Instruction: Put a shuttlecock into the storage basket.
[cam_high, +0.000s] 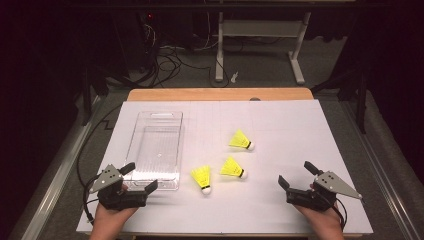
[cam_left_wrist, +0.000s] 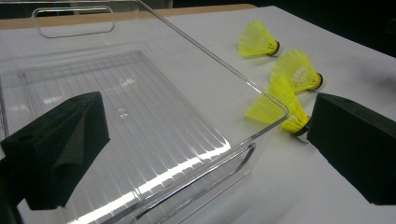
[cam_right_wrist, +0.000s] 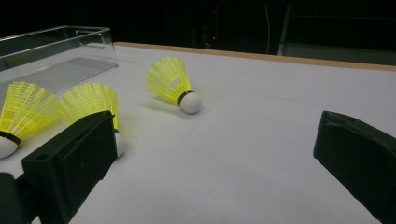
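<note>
Three yellow shuttlecocks lie on the white table sheet (cam_high: 280, 120): one farthest back (cam_high: 241, 140) (cam_left_wrist: 257, 39) (cam_right_wrist: 170, 81), one in the middle (cam_high: 233, 168) (cam_left_wrist: 296, 70) (cam_right_wrist: 91, 105), and one nearest the tray (cam_high: 202, 178) (cam_left_wrist: 278, 105) (cam_right_wrist: 25, 112). A clear plastic tray (cam_high: 155, 120) (cam_left_wrist: 74, 21) (cam_right_wrist: 56, 35) stands empty at the left. My left gripper (cam_high: 140, 176) (cam_left_wrist: 208, 107) is open at the tray's near edge, holding nothing. My right gripper (cam_high: 296, 173) (cam_right_wrist: 217, 126) is open at the front right, clear of the shuttlecocks.
The wooden table edge (cam_high: 220, 94) runs along the back. Beyond it are a dark floor with cables (cam_high: 165, 62) and a white desk frame (cam_high: 260, 30). A bare sheet stretches between the right gripper and the shuttlecocks.
</note>
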